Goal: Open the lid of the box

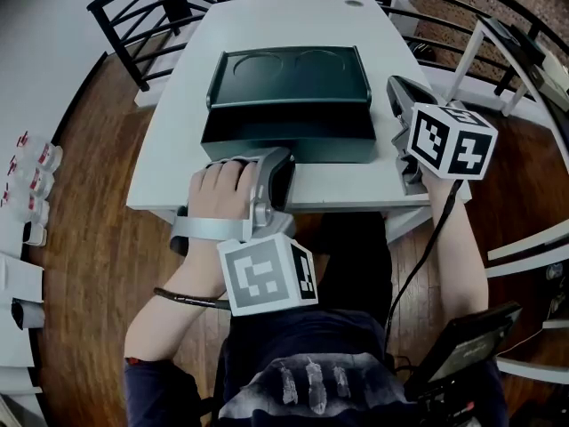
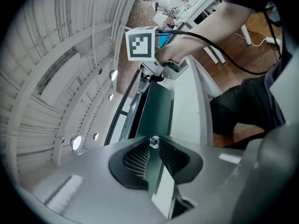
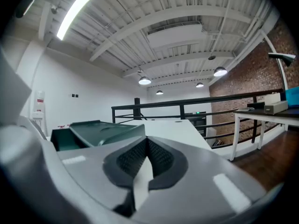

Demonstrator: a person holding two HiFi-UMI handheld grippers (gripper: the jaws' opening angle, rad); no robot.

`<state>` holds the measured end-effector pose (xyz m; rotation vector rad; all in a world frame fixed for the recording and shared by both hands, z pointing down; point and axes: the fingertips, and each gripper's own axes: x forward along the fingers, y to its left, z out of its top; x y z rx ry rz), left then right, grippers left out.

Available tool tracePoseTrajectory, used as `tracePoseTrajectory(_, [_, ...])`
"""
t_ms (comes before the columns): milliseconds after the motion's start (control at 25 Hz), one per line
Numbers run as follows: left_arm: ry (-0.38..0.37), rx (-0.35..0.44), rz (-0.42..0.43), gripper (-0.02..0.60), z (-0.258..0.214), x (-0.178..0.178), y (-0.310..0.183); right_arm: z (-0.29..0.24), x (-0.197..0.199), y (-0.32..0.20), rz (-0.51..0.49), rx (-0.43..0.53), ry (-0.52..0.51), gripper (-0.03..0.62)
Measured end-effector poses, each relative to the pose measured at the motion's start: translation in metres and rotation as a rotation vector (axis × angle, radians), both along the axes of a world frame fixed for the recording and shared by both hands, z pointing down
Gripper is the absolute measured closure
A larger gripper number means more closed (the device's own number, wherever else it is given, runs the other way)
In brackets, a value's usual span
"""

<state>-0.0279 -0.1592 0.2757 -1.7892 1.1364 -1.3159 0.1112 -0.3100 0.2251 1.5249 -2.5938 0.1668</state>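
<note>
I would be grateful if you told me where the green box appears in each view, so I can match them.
Head view: the green box sits upper centre on the white table.
Left gripper view: a narrow green strip rising from the jaws, centre.
Right gripper view: left of centre, beyond the jaws.
Shared landmark: the white table beneath it.

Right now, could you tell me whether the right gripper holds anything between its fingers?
No, the fingers of the right gripper meet at their tips, nothing between them.

box (image 1: 289,139) blocks table (image 1: 267,20) middle; railing (image 1: 115,43) behind
</note>
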Motion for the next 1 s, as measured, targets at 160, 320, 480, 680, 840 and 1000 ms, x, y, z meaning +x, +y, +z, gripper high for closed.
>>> tracePoseTrajectory(160, [0.024, -0.011, 0.016, 0.503, 0.001, 0.003, 0.018, 0.002, 0.001, -0.001, 0.003, -0.002, 0.000, 0.592])
tracePoseTrajectory(320, [0.064, -0.020, 0.039, 0.503, 0.002, 0.008, 0.034, 0.001, 0.000, -0.001, 0.000, -0.002, 0.000, 0.592])
tracePoseTrajectory(480, [0.071, -0.035, 0.053, 0.505, 0.006, 0.010, 0.044, 0.001, 0.002, -0.001, 0.004, -0.006, 0.000, 0.592])
tracePoseTrajectory(680, [0.077, -0.047, 0.069, 0.505, 0.007, 0.010, 0.053, 0.000, 0.002, -0.001, 0.007, -0.008, 0.000, 0.591])
tracePoseTrajectory(840, [0.077, -0.045, 0.068, 0.505, 0.006, 0.009, 0.056, 0.000, 0.002, -0.001, 0.004, -0.005, -0.001, 0.592])
tracePoseTrajectory(1000, [0.061, -0.031, 0.086, 0.503, 0.007, 0.010, 0.056, 0.000, 0.001, -0.002, 0.004, -0.006, -0.001, 0.591])
